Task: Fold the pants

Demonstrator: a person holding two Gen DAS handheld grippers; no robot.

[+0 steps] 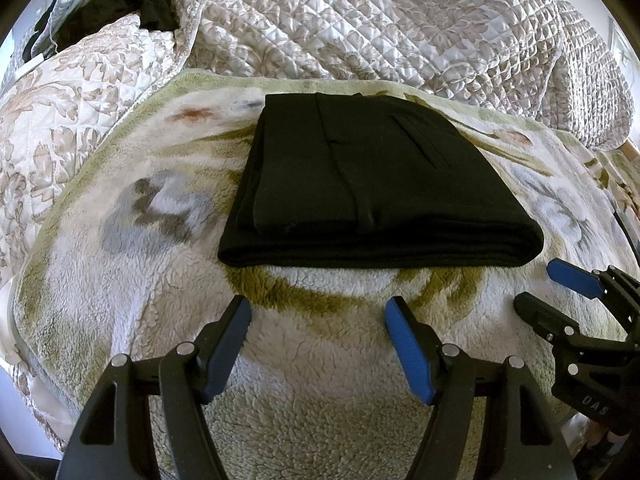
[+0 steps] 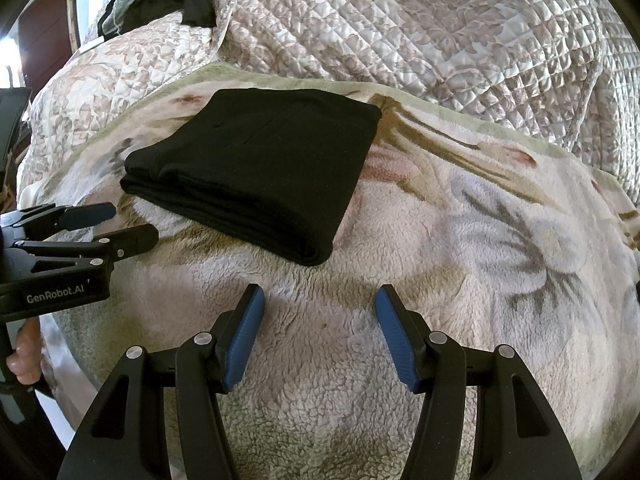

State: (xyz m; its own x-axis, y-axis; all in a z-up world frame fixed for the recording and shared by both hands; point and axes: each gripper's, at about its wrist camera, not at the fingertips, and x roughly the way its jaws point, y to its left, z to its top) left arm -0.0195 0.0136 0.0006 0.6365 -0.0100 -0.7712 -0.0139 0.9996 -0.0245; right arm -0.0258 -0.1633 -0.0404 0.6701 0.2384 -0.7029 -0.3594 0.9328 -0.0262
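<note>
We see the black pants (image 1: 372,184) folded into a thick, flat rectangle lying on the fleece blanket (image 1: 120,288), toward its far edge where it meets the quilted bedspread (image 1: 400,20). The folded bundle shows several stacked layers along its near edge, and a seam and a pocket slit run across its top face. From the left wrist view our left gripper (image 1: 318,312) hovers over bare blanket just short of the near edge of the pants, its blue-padded fingers (image 1: 408,344) spread wide with only fleece between them, touching nothing. Our right gripper (image 2: 320,300) sits likewise over bare blanket, near the bundle's near right corner but apart from it, fingers spread and empty. In the right wrist view the left gripper comes in from the left edge, its tips close to the near left corner of the pants, though we cannot tell whether they touch the cloth; a few fingers of the hand (image 2: 24,354) that holds it show below. Beyond the blanket's far left corner, a dark garment (image 1: 148,0) lies crumpled on the bedspread beside some pale cloth.
</note>
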